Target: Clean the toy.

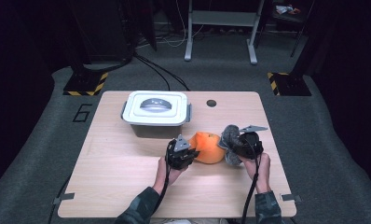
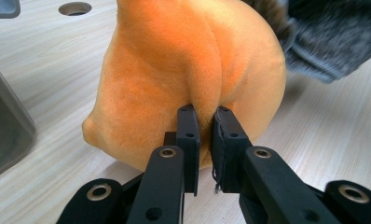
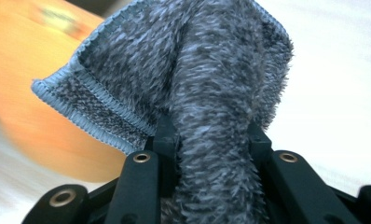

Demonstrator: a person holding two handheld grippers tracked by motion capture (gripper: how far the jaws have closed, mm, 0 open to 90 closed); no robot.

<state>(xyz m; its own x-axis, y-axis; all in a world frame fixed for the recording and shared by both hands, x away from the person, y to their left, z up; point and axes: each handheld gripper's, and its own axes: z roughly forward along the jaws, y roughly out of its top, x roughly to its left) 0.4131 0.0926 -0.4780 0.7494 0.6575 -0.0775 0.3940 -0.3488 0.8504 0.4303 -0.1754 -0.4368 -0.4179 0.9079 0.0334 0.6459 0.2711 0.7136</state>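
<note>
Mid-wipe, I'd say. Left tongs (image 1: 189, 152) pinch a fold of the orange plush (image 1: 208, 147), pinning it on the bench (image 1: 127, 186) near the middle, toward the right edge. Right tongs (image 1: 235, 145) are clamped on a bunched grey cloth (image 1: 229, 135), which sits against the plush's right side. Lidded bin (image 1: 156, 112) stands behind, closed. Next move likely: drag cloth across the plush while left keeps it steady; don't loosen either pinch.
</note>
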